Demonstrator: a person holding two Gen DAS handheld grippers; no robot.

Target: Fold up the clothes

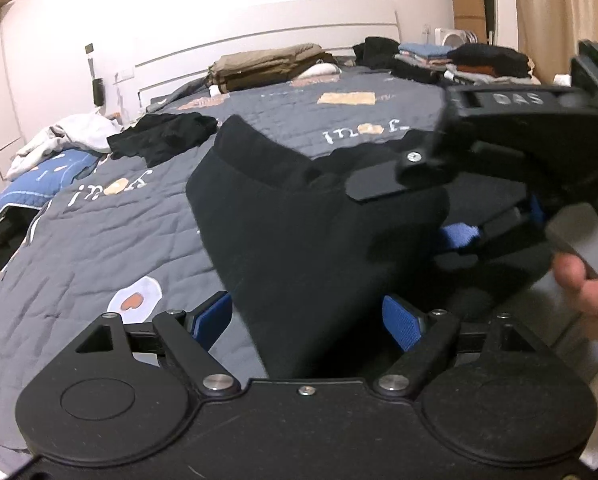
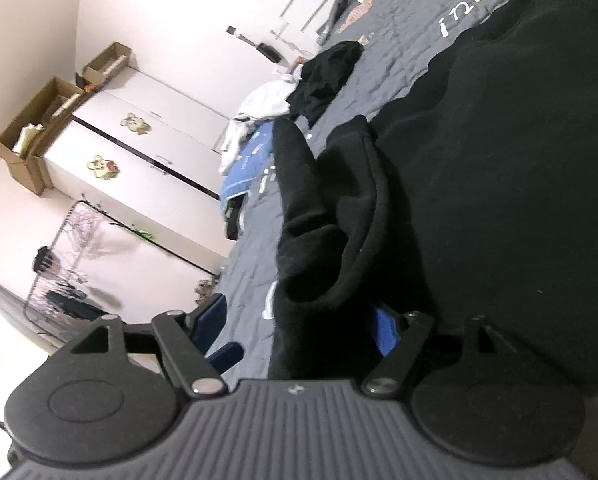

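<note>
- Left wrist view: left gripper (image 1: 307,316), jaws spread; black garment (image 1: 299,240) lies between its blue pads, untouched, on the bed (image 1: 99,240). Right gripper (image 1: 455,216) at 3 o'clock, over the garment.
- Right wrist view: right gripper (image 2: 295,320), jaws spread; garment (image 2: 479,160) bunched between them at 12 o'clock, unpinched.

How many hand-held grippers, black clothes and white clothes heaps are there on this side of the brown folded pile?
Hand-held grippers: 2, the left hand-held gripper and the right hand-held gripper
Black clothes: 2, the black garment between the grippers and the crumpled black garment
White clothes heap: 1
Total: 5
</note>
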